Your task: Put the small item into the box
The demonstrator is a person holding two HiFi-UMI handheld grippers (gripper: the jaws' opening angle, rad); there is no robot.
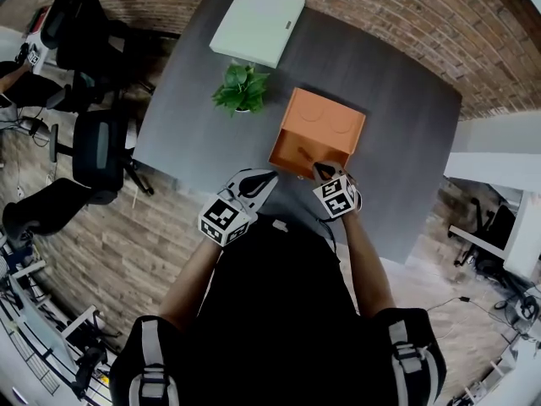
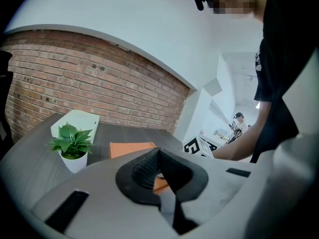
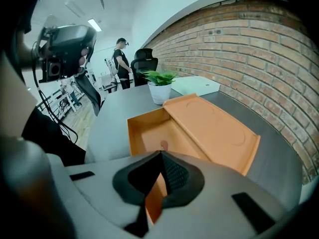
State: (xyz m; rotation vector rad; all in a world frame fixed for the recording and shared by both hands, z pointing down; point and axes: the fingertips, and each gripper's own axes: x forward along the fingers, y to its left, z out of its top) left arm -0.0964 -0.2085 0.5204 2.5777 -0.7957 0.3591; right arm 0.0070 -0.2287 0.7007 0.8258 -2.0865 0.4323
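An orange box [image 1: 279, 153] stands on the grey table [image 1: 203, 134] with its lid [image 1: 325, 117] folded back flat behind it. In the right gripper view a small pinkish item [image 3: 163, 144] lies on the floor of the box [image 3: 144, 128]. My right gripper [image 3: 161, 154] hovers at the box's near edge, jaws shut and nothing between them; the head view shows it [image 1: 322, 170] just over that rim. My left gripper [image 1: 268, 177] is held left of the box near the table's front edge. Its jaws [image 2: 158, 152] meet at the tips and hold nothing.
A potted green plant [image 1: 242, 87] stands left of the box and a flat white box [image 1: 258, 22] lies behind it. Black office chairs [image 1: 97, 146] stand off the table's left side. A brick wall [image 3: 259, 49] runs behind the table. A person [image 3: 121, 59] stands far off.
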